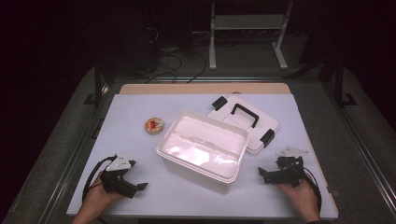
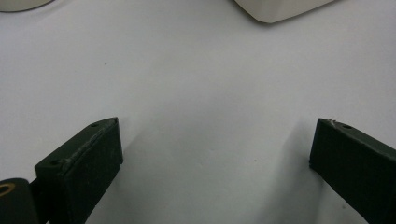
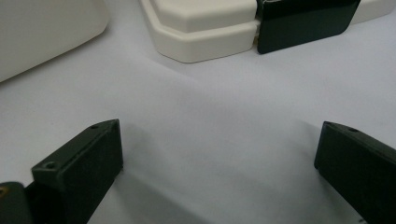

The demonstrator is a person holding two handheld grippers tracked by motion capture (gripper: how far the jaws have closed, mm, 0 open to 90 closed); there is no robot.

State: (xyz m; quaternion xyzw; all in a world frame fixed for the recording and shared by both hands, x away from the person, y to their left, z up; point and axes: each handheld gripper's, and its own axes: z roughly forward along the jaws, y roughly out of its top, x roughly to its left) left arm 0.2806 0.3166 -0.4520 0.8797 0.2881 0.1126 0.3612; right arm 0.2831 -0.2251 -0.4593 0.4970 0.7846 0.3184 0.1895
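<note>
At the frame's bottom corners I hold the left gripper (image 1: 133, 179) and right gripper (image 1: 267, 175), both with jaws spread wide, nothing between them. Mid-frame sits the open white box (image 1: 201, 151) (lid (image 1: 243, 122) behind it); the small round dish (image 1: 153, 125) lies upper left of it.

Small round dish contents too tiny to identify

Lid (image 3: 205, 28) and box (image 2: 280, 9) are running off the gripper views' top edges.
</note>
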